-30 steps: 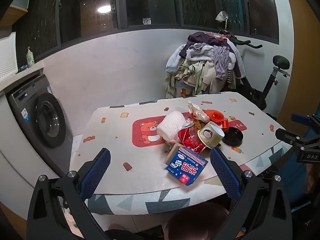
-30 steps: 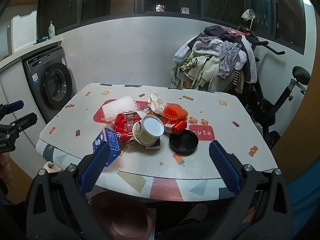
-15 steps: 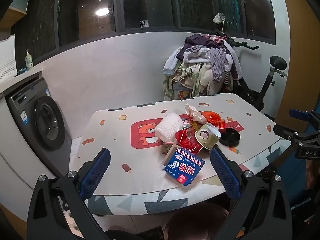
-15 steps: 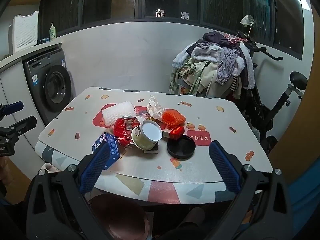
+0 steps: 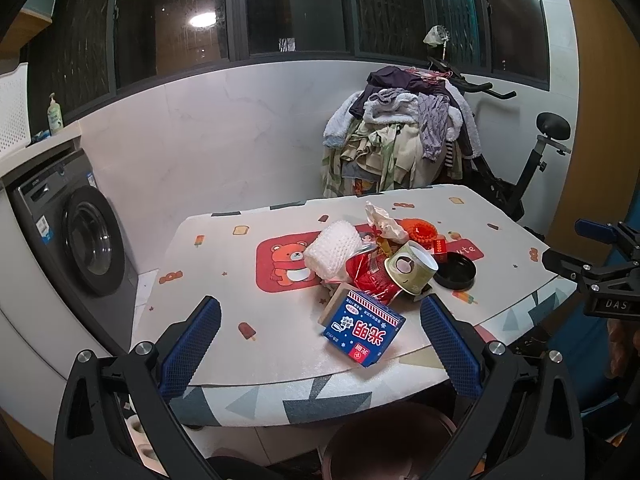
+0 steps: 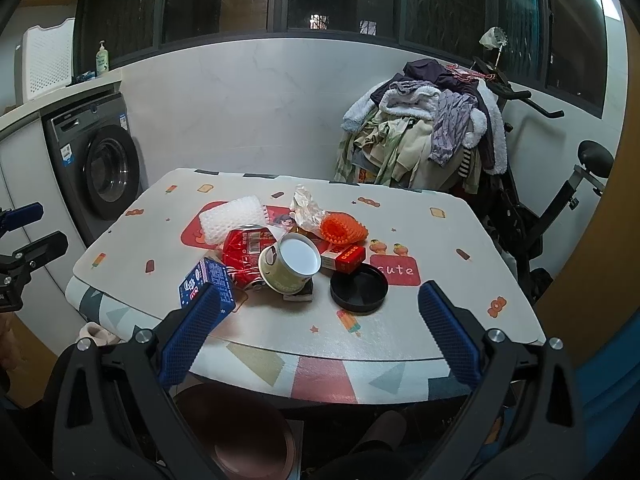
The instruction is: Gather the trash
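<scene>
- Two grippers, both spread wide with nothing between the pads: left gripper (image 5: 320,344) and right gripper (image 6: 320,332) hover off the near edge of the table (image 6: 400,344), short of the pile.
- Right below and between the fingers there's a brownish round bin (image 6: 240,436) tucked under the table edge, so I'd guess that's where everything goes.
- Closest to the left gripper, just ahead and a bit right of centre: the blue carton (image 5: 363,328), tipped up against the heap. Looks light, stiff-ish cardboard. I'd pinch it across the flat faces, but it could crush if squeezed hard.
- Just past it, the crumpled red wrapper (image 5: 370,276) – soft, crinkly, probably slippery, so grab a fold.
- Leaning on that, the green paper cup (image 6: 290,264) lying on its side, mouth toward the right gripper. Light, and it'll roll; take it by the rim.
- Beside the cup, straight ahead of the right gripper: black lid (image 6: 359,288), flat on the table, hard to get under. Grab it by the raised edge.
- Further on: small red box (image 6: 350,258), white foam net (image 5: 332,249), orange foam net (image 6: 343,230), crumpled paper (image 6: 306,210). All weigh basically nothing and squash easily.
- Table cover looks smooth, printed with a bear, so stuff will likely slide.
- Beyond: washing machine (image 5: 86,240) far left, clothes pile (image 6: 424,132) and exercise bike (image 5: 536,160) far right, dark windows behind.
</scene>
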Available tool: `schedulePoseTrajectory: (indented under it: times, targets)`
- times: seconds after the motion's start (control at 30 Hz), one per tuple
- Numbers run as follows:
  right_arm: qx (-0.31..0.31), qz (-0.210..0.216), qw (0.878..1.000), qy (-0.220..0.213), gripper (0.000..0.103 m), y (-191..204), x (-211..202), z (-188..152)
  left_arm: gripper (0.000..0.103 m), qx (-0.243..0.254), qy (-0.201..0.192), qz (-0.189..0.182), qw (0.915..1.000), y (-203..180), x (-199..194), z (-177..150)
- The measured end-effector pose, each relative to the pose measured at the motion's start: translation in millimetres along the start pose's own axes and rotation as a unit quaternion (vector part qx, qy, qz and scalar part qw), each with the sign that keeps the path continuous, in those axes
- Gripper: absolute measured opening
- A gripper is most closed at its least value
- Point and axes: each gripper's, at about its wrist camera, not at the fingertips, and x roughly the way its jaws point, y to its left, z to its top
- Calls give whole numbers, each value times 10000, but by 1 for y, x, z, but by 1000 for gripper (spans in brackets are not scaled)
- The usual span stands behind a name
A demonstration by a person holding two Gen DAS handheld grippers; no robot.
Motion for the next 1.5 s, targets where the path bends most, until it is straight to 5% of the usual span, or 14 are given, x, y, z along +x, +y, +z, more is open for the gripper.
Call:
schedulePoseTrajectory:
  times: [1.5]
  targets:
    - [-6,-1,10000,-2,97,-2,0,1,98,-4,-23,-9,10000,-1,1,-4]
